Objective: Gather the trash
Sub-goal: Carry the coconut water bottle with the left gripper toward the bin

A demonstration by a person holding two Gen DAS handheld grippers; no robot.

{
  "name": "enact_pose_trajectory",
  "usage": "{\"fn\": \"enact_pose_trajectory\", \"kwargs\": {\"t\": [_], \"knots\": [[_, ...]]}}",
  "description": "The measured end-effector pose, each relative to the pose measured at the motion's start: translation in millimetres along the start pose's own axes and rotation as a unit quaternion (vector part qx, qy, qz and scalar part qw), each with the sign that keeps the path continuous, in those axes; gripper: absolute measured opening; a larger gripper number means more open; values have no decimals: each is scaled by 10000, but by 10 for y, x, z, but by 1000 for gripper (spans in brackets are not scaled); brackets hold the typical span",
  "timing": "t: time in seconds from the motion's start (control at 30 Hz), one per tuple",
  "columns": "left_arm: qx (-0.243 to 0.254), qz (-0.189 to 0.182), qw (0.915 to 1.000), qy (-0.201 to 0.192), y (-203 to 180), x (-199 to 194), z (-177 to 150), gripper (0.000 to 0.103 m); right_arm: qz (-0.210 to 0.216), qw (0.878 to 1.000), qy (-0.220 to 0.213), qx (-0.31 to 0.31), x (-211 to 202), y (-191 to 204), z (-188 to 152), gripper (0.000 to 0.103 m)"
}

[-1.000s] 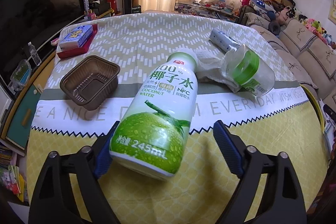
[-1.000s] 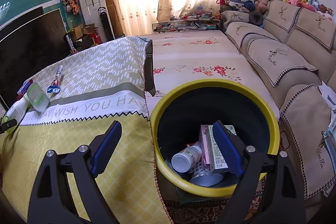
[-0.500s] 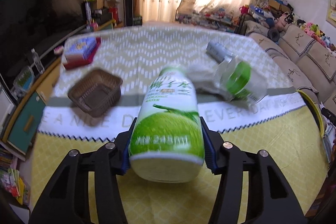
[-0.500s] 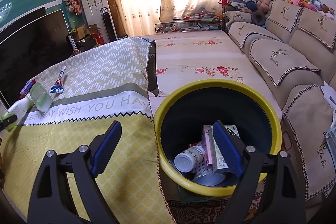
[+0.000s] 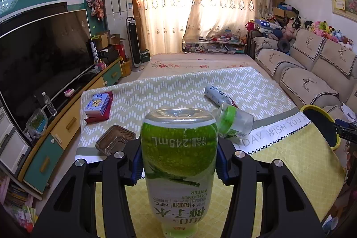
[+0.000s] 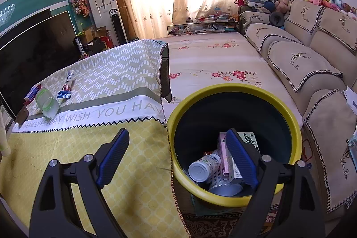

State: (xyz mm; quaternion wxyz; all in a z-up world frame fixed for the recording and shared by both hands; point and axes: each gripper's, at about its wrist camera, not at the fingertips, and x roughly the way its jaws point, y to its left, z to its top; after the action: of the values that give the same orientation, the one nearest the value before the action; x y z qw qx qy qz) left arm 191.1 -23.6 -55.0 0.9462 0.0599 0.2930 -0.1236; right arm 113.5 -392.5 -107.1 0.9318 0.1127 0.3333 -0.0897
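Note:
My left gripper (image 5: 178, 162) is shut on a coconut water bottle (image 5: 178, 144) with a green label, its blue pads pressing both sides. The bottle hangs above the yellow tablecloth (image 5: 290, 166), base pointing away and cap end toward the camera. My right gripper (image 6: 177, 135) stands open and empty over the near rim of a yellow-rimmed dark bin (image 6: 234, 90). The bin holds a white bottle (image 6: 204, 167), a pink box (image 6: 223, 148) and other trash.
On the table lie a clear jar with a green band (image 5: 236, 121), a white tube (image 5: 217, 95), a brown plastic tray (image 5: 115, 141) and a blue box on a red one (image 5: 98, 104). A TV cabinet (image 5: 67, 126) runs along the left, a sofa (image 6: 312, 64) on the right.
The left jaws closed on the bottle lying on the table and lifted it; its base has swung up and away. The right gripper stayed still.

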Motion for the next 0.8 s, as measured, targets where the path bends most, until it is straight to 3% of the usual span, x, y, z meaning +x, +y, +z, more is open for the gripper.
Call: {"fn": "enact_pose_trajectory", "kwargs": {"t": [0.17,0.4,0.6,0.8], "knots": [[-32,-161,9998,98,-69,-23,-30,51,-12,10000,-67,41,-59,-45,14,84],[89,-491,9987,-68,-338,-118,78,51,-38,9998,-161,91,-139,-129,32,84],[351,-911,9950,-195,-763,-192,275,51,-83,9994,-265,203,-254,-303,26,84],[695,-1548,9852,-226,-1403,-171,531,51,-265,9979,-420,409,-409,-605,8,84]]}}
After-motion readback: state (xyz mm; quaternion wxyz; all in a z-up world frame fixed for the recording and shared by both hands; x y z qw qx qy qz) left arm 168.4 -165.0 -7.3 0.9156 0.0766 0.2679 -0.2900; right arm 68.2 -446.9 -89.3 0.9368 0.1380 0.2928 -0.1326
